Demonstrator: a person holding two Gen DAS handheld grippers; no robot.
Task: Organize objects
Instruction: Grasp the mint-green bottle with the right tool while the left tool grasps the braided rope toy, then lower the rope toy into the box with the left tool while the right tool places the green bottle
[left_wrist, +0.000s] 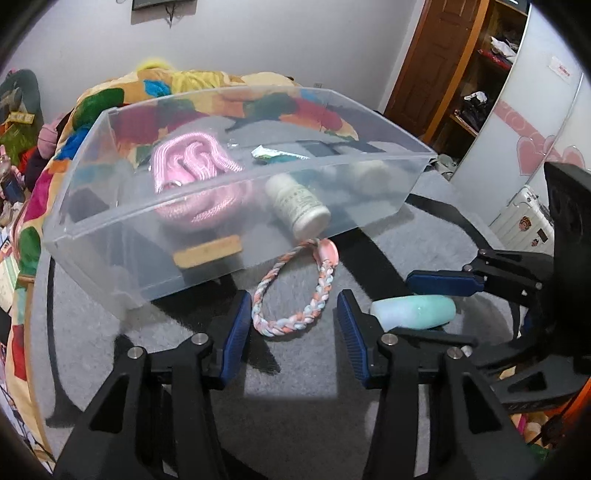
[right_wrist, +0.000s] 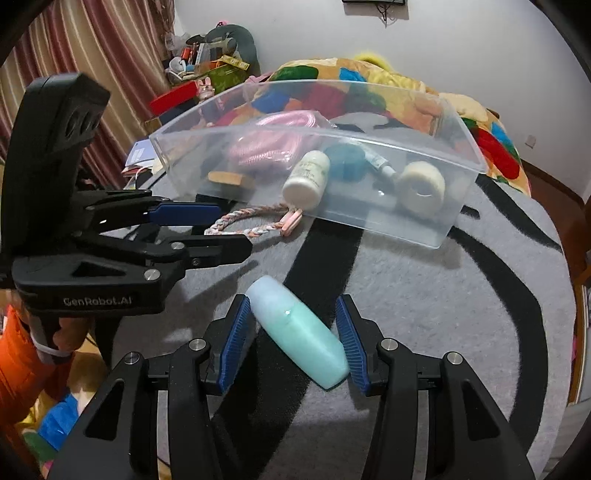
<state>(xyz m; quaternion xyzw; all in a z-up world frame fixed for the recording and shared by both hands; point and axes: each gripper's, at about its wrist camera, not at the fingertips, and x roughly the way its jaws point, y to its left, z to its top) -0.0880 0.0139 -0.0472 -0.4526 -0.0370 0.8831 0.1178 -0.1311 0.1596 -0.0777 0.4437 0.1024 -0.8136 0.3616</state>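
Right gripper (right_wrist: 291, 336) spread astride mint bottle (right_wrist: 299, 332) (bin (right_wrist: 369, 221) near).

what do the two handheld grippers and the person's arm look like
Both the left gripper and the right gripper are matte black plastic, with silver pivot pins and ribbed blue pads on the fingers. The left one's body carries white "GenRobot.AI" lettering. The hand gripping it has an orange sleeve.

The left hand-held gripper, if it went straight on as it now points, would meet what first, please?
Most likely the braided ring, lying on the grey mat between the open fingers of the left hand-held gripper. Beyond it stands the clear bin. Depth is uncertain.
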